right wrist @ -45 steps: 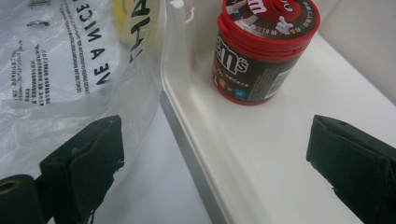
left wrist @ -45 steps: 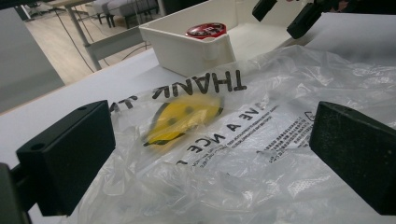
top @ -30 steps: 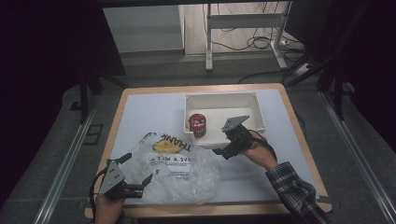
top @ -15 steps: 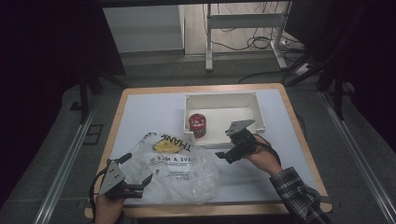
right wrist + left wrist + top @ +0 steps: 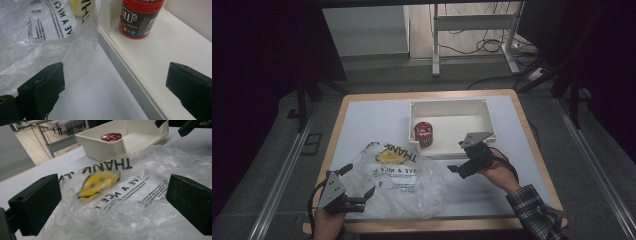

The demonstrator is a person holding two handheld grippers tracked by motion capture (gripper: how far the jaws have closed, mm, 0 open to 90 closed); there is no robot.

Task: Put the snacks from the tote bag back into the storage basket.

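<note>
A crumpled clear bag [image 5: 399, 175] lies near the bench's [image 5: 362, 117] front edge, its print partly lost in folds. The left gripper [image 5: 357, 187] has wide-open fingers at the bag's left rim. Behind, a red can [image 5: 423, 134] stands in a white bin [image 5: 452, 107]. The right gripper [image 5: 457, 167], fingers spread and empty, hovers by the bin's front wall.

A lab-like recording space: dark surround, lit table [image 5: 362, 120], bare floor with loose cables [image 5: 472, 47]
</note>
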